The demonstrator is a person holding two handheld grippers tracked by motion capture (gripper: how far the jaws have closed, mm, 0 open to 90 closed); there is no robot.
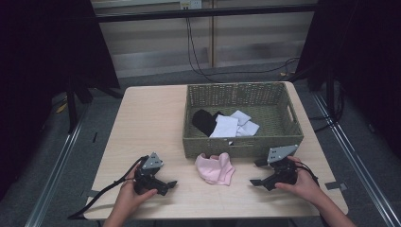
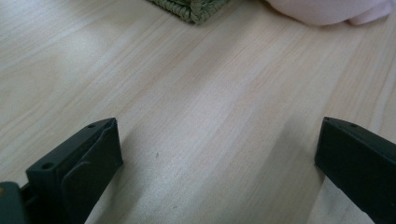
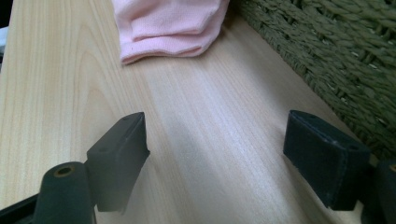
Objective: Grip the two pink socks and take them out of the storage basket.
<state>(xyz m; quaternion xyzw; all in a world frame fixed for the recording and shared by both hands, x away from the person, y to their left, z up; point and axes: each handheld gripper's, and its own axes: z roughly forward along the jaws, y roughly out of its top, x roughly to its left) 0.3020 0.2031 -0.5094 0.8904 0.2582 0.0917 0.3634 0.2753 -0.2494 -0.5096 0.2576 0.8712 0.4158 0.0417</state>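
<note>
A pink folded sock (image 1: 215, 169) lies on the wooden table (image 1: 146, 123), just in front of a green woven basket (image 1: 222, 145). Inside the basket are a black sock (image 1: 204, 120) and white socks (image 1: 226, 126). My left gripper (image 1: 168, 187) rests on the table left of the pink sock, open and holding nothing. My right gripper (image 1: 256, 172) rests to the sock's right, also open and holding nothing. The left gripper view has the open left gripper (image 2: 219, 140) over bare wood, with the pink sock (image 2: 327, 9) and the basket corner (image 2: 191, 7) beyond it. The right gripper (image 3: 215, 126) faces the pink sock (image 3: 168, 23) alongside the basket wall (image 3: 336, 51).
The basket takes up the table's far right half. Bare wood (image 1: 146, 123) lies left of it. A person's hands (image 1: 307, 187) hold both grippers near the front edge. Cables (image 1: 198, 52) hang on the wall behind the table.
</note>
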